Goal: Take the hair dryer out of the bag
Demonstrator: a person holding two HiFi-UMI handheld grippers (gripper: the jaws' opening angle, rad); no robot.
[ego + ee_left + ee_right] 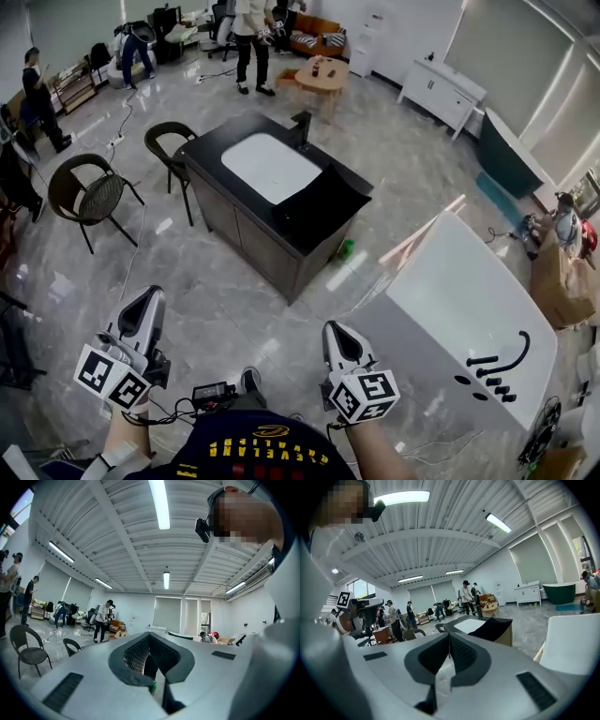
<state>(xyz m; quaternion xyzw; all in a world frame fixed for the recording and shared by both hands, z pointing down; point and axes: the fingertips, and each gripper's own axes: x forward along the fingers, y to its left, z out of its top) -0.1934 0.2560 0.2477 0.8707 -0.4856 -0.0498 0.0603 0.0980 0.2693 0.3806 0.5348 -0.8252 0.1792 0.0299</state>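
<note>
A black bag (pixel 314 206) lies on the right end of a dark counter (pixel 208 150) that has a white basin (pixel 270 167) and a black tap (pixel 302 126). No hair dryer shows in any view. My left gripper (pixel 150 296) is shut and empty, held low at the lower left, well short of the counter. My right gripper (pixel 335 328) is also shut and empty, near the counter's front corner but apart from it. In the right gripper view the bag (pixel 493 629) sits ahead beyond the closed right gripper (pixel 450 637). The left gripper (pixel 149 635) points across the room.
A white bathtub (pixel 469 309) stands close on the right. Two dark chairs (pixel 89 192) (pixel 169 141) stand left of the counter. A small green thing (pixel 347 248) lies on the floor by the counter. People (pixel 251 42) stand at the far end by a low table (pixel 321 75).
</note>
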